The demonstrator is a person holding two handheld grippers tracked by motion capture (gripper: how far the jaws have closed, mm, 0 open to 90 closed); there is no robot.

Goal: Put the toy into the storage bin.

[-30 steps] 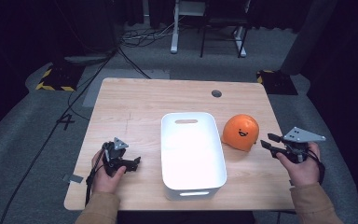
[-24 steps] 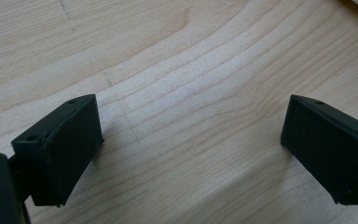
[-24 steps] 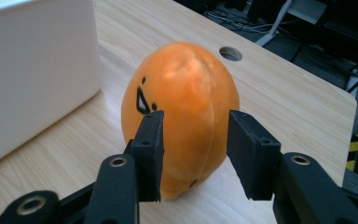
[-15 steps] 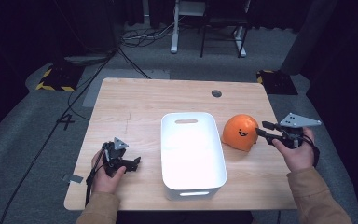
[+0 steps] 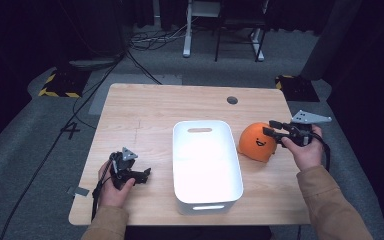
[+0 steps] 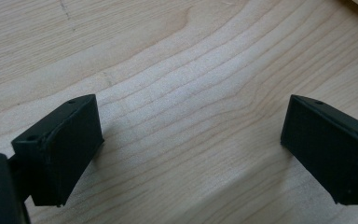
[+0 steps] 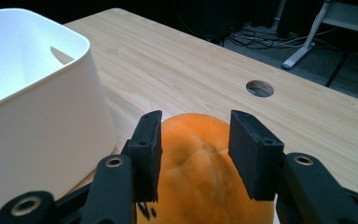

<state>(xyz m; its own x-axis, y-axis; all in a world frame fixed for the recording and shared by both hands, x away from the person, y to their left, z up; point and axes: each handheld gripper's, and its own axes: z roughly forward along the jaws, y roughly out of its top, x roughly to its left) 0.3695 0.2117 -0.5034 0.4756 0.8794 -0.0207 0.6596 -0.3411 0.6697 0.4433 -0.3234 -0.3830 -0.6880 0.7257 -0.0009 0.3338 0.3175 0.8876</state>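
An orange pumpkin-shaped ball [image 5: 255,143] with a black smiley face sits on the wooden table [image 5: 150,110], just right of a white plastic bin [image 5: 205,165]. My right gripper [image 5: 274,128] is at the ball's right side, open, with its jaws reaching over the ball's top. In the right gripper view, the gripper [image 7: 198,140] stands a little above the ball [image 7: 200,191], one jaw on each side of its crown, and the bin wall [image 7: 37,112] is to the left. My left gripper [image 5: 144,174] rests low on the table left of the bin, open [image 6: 191,140] over bare wood.
The bin holds nothing. A round cable hole [image 5: 232,100] lies at the table's far right, also seen as the hole [image 7: 259,88] beyond the ball. Cables, a desk leg and yellow-black striped blocks are on the floor behind the table.
My right gripper has moved left and forward from the table's right edge until its jaws are over the orange ball. The left gripper has stayed put.
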